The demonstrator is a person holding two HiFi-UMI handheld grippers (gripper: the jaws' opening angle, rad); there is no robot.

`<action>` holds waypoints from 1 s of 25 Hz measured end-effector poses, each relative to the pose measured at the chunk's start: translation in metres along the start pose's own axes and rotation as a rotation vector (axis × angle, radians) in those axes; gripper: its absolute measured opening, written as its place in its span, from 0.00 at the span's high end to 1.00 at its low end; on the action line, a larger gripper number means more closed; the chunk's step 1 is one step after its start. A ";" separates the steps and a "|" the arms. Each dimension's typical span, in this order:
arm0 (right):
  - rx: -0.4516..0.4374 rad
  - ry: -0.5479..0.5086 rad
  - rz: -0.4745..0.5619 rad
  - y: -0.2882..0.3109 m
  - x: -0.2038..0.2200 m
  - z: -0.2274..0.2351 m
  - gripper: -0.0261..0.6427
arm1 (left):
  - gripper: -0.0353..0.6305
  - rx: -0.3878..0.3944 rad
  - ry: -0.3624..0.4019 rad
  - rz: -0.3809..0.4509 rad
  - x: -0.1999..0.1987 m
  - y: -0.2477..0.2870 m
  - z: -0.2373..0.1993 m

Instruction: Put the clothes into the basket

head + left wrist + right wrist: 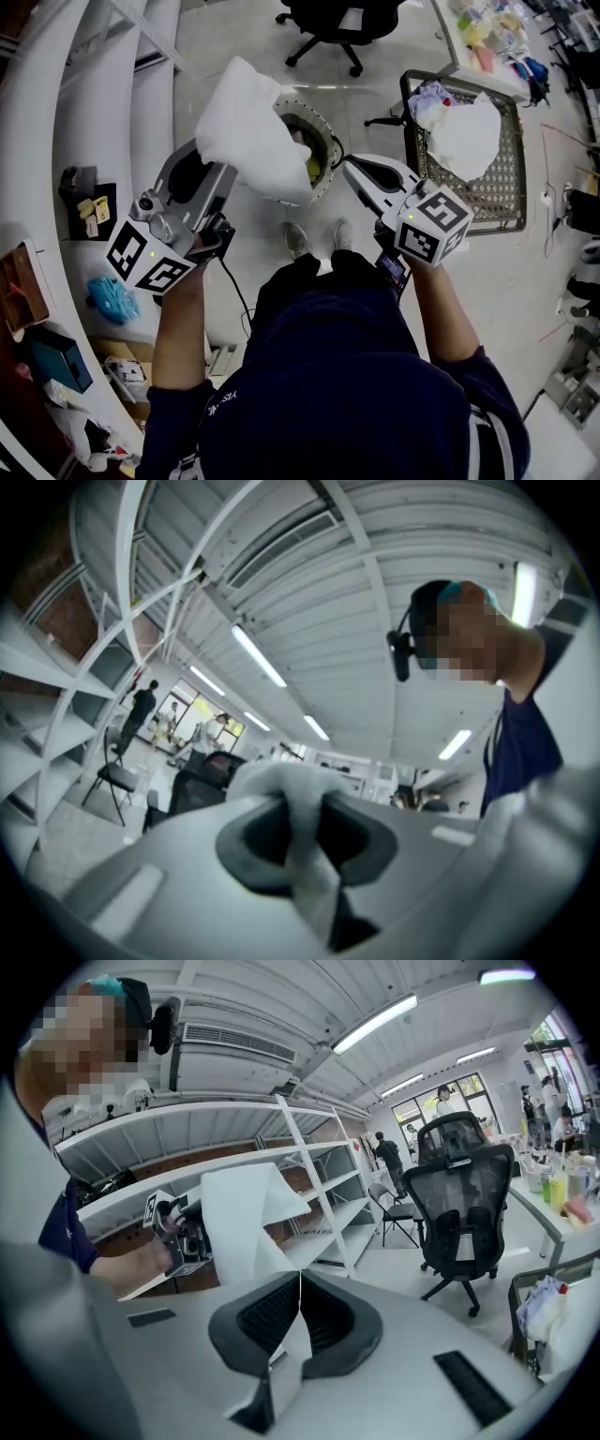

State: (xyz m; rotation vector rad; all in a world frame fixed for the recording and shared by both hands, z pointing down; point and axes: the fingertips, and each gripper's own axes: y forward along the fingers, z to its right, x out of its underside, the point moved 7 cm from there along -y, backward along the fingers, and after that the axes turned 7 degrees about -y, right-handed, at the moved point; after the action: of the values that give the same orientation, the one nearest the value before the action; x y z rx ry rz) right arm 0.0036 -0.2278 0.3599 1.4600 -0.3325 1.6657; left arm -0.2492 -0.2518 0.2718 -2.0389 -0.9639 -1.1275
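Near the basket (511, 192), left hand-held gripper (218, 178) and right hand-held gripper (347, 165) each pinched one white garment (248, 131), held between them.

Bright even light, ceiling strip lights (258, 655) glaring, fisheye bending at edges, left gripper (303, 808) softly blurred

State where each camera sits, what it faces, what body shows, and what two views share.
Head view: on the head, facing down; forearms, left gripper, right gripper, legs.
Left gripper view: on that gripper, facing the ceiling; torso shows.
Right gripper view: on that gripper, facing shelves; left hand shows.
Shared: head and right gripper views show white garment and basket.
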 end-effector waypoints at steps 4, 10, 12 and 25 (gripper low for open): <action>-0.011 0.011 -0.012 0.004 0.003 0.013 0.95 | 0.87 -0.014 -0.008 -0.017 0.008 0.013 -0.014; -0.063 0.036 -0.053 0.011 0.014 0.033 0.95 | 0.87 -0.067 -0.014 -0.050 0.030 0.035 -0.032; -0.084 0.031 -0.075 0.015 0.019 0.040 0.95 | 0.87 -0.093 -0.023 -0.067 0.042 0.042 -0.040; -0.131 0.091 -0.166 0.020 0.047 0.101 0.95 | 0.87 -0.214 -0.093 -0.241 0.147 0.079 -0.105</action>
State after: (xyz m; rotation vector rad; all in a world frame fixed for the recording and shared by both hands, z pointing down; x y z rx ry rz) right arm 0.0597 -0.2885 0.4369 1.2759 -0.2585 1.5421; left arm -0.1748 -0.3329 0.4360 -2.2042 -1.2067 -1.3197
